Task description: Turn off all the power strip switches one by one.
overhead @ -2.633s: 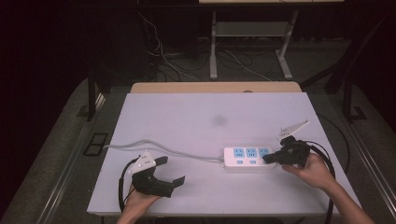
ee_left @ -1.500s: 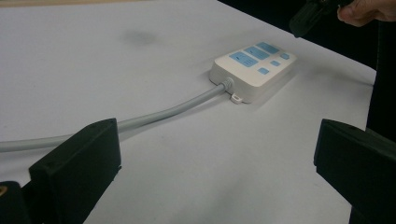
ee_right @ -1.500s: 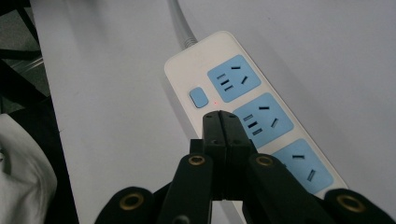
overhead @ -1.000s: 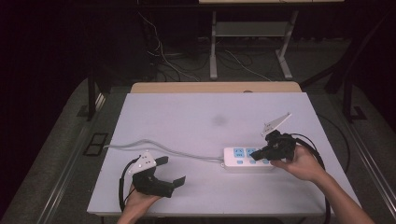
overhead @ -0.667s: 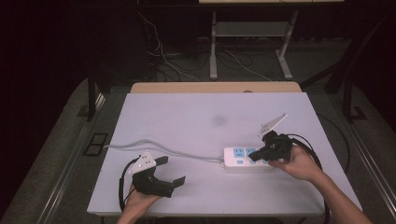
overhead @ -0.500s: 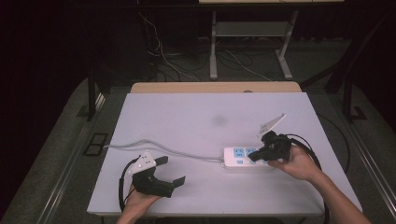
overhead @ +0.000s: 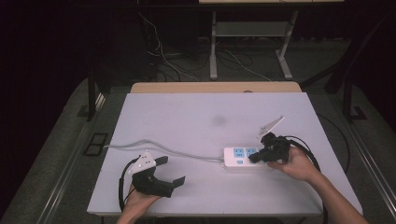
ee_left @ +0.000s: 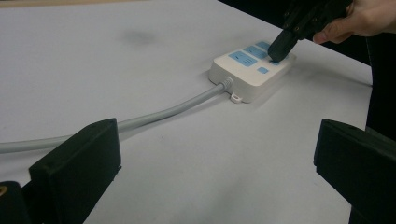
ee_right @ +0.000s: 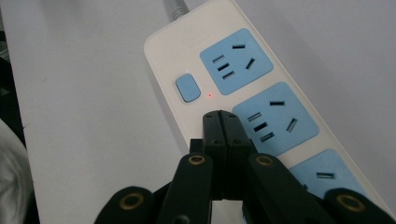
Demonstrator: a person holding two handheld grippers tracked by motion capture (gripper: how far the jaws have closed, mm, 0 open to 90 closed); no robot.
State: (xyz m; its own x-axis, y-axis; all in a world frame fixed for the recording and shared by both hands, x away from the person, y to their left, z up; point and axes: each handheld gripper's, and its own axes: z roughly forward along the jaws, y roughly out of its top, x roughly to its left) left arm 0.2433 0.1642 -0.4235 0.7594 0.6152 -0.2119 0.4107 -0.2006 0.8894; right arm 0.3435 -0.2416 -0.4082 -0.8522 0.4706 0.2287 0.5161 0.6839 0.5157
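My right gripper [ee_right: 221, 122] had its jaws pressed together with nothing between them, tips over the white power strip [overhead: 240, 158], just short of its blue button [ee_right: 186, 87], beside which a small red light [ee_right: 209, 95] glowed. The strip lay toward the right of the white table [overhead: 196, 116], its grey cable [ee_left: 159, 113] trailing left. My left gripper [overhead: 162, 173] rested near the front edge, jaws spread wide and empty.
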